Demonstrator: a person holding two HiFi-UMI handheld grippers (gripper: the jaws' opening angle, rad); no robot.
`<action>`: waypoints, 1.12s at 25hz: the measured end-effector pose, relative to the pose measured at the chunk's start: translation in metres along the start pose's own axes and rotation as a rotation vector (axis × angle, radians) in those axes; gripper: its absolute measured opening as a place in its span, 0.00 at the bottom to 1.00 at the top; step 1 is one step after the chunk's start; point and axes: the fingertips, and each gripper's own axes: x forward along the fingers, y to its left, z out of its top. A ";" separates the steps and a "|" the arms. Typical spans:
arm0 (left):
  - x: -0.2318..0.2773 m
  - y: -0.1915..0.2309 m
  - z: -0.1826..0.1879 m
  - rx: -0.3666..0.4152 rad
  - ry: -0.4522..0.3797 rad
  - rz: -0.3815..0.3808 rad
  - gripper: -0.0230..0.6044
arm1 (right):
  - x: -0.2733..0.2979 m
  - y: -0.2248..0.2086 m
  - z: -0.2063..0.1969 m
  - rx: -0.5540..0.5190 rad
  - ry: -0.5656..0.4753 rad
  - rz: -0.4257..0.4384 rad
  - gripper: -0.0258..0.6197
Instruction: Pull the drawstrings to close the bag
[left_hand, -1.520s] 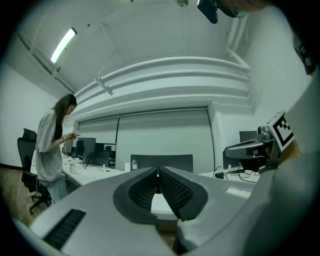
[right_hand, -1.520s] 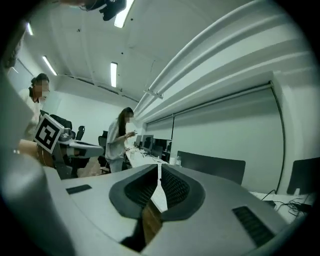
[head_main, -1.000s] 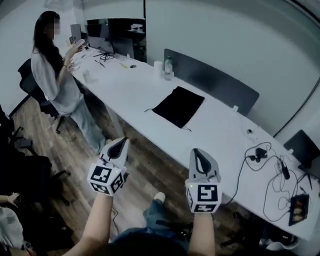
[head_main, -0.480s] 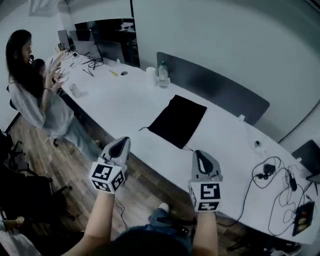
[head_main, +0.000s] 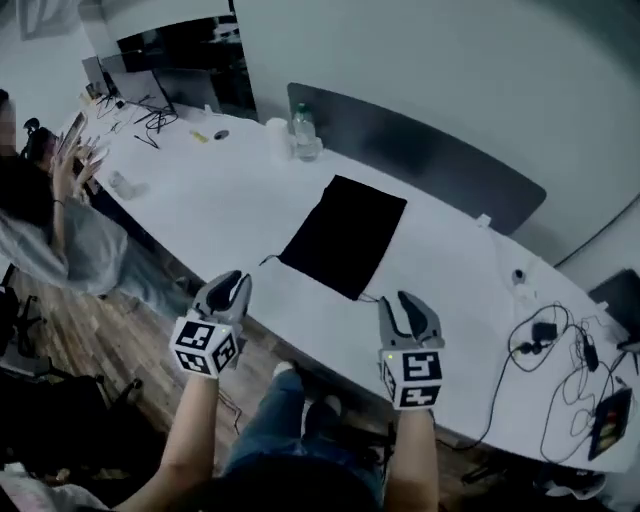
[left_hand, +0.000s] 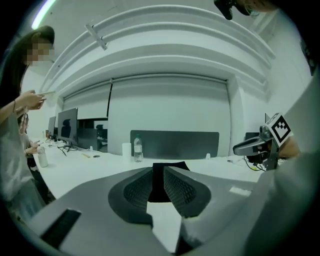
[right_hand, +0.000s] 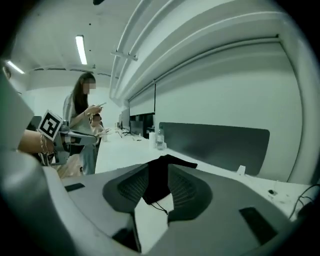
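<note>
Black fabric bag (head_main: 343, 236) lies flat on the white bench (head_main: 215, 195), with thin drawstrings (head_main: 266, 260) trailing from its near corners. The left hand-held gripper (head_main: 230, 284) and right hand-held gripper (head_main: 409, 305) sit at the near bench edge, short of the bag. Their jaws have just been opening, stand apart, and nothing is between them.

Risks:
- The cords are thin and lie flat on the surface, so the jaws may close on fabric or miss.
- Uneven pulling would likely drag the light bag toward the edge rather than cinch it.

Room:
- The bench is bare all round the bag.
- The cables (head_main: 545, 340) to the right and the bottle (head_main: 302, 132) beyond are well apart.
- A person (head_main: 60, 215) stands at the far left end.
</note>
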 end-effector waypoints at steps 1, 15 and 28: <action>0.007 0.003 -0.004 0.001 0.013 -0.010 0.12 | 0.005 -0.002 -0.005 -0.001 0.019 0.002 0.22; 0.106 0.051 -0.095 0.051 0.343 -0.212 0.20 | 0.074 -0.024 -0.098 0.112 0.319 0.028 0.23; 0.155 0.072 -0.169 0.176 0.576 -0.364 0.20 | 0.111 -0.003 -0.152 0.131 0.546 0.095 0.29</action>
